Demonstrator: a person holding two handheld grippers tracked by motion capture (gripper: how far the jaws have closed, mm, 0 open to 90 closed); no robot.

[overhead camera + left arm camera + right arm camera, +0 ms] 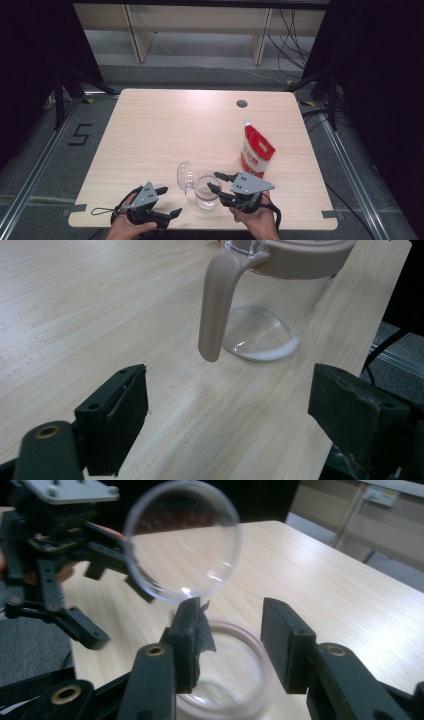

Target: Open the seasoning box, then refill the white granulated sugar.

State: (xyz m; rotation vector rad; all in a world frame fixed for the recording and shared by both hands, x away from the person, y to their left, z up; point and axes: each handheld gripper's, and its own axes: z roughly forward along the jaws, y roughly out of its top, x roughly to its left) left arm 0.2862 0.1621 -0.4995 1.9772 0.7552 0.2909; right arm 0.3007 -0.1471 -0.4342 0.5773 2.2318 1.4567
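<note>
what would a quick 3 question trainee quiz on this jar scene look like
1. True or false: the jar's clear lid is flipped open.
2. Which gripper is at the jar's rim? A) left gripper B) right gripper
3. Fill in: behind the jar on the table stands a red and white ____.

Key:
1. True; the lid stands up beside the rim.
2. B; its jaws are open above the rim, gripping nothing.
3. Pouch.
</note>
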